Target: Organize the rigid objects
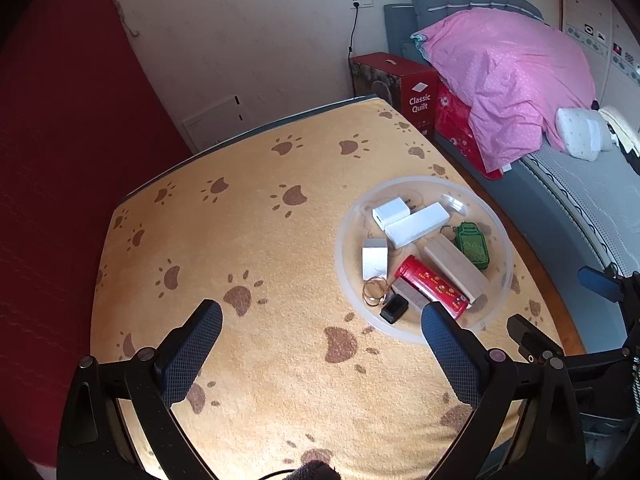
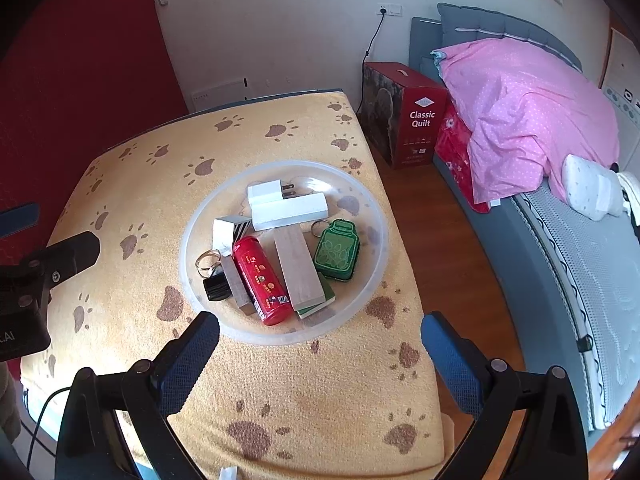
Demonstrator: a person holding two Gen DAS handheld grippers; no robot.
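A clear plastic bowl [image 1: 502,248] [image 2: 372,264] sits on the paw-print table cover [image 1: 248,248] [image 2: 280,392]. It holds a red tube [image 1: 430,286] [image 2: 260,278], a green jar-shaped tag [image 1: 474,245] [image 2: 337,250], a wooden block [image 1: 454,266] [image 2: 298,268], a white charger [image 1: 390,212] [image 2: 266,192], a long white box [image 1: 416,224] [image 2: 290,210], gold rings [image 1: 374,290] [image 2: 208,260] and a small black piece [image 1: 394,308] [image 2: 216,286]. My left gripper [image 1: 322,328] is open and empty, left of the bowl. My right gripper [image 2: 320,340] is open and empty, above the bowl's near rim.
A red "Classic Quilt" box [image 1: 416,92] [image 2: 416,120] stands on the floor beyond the table. A bed with a pink quilt [image 1: 504,76] [image 2: 528,116] runs along the right. A red wall [image 1: 60,160] is at the left. Wooden floor [image 2: 440,240] lies between table and bed.
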